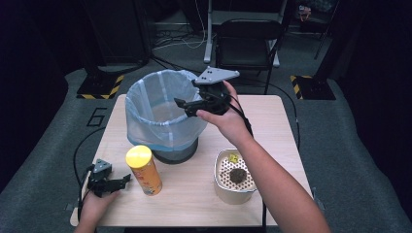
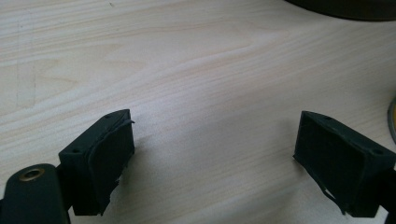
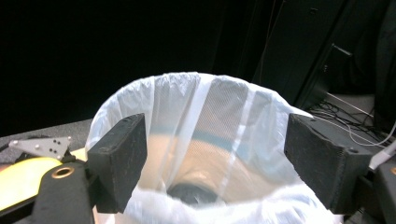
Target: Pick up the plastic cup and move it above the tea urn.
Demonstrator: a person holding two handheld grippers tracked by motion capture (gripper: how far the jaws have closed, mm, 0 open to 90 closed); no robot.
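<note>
Across the middle of the high view lies a pale wooden table (image 1: 272,116), its far edge near a black chair (image 1: 248,41) and its sides dropping to grey floor. At upper centre stands a bin (image 1: 163,114) lined with a white bag, and the right gripper (image 1: 187,108) hangs over its right rim, jaws pointing left across the opening, parted and holding nothing. Right of the bin the tabletop is bare up to the table's right edge. At lower left the left gripper (image 1: 124,180) rests on the table near the front edge, just beside a yellow tube can (image 1: 144,170) that stands upright between it and the rest of the table. At lower right, under the right forearm, sits a white bowl (image 1: 234,175) with a perforated insert and a dark lump on it.

Low in the left gripper view, the left gripper (image 2: 212,144) has its two black jaws wide apart over bare wood grain, with nothing between them. The bin's dark base shows at the upper right edge of the frame.

Down the right gripper view, the right gripper (image 3: 217,154) frames the bag's open mouth (image 3: 205,121); the jaws stand apart and empty, and the dark bottom of the bin shows deep inside. At lower left the can's yellow lid (image 3: 21,179) appears, with the left gripper's grey plate above it.
</note>
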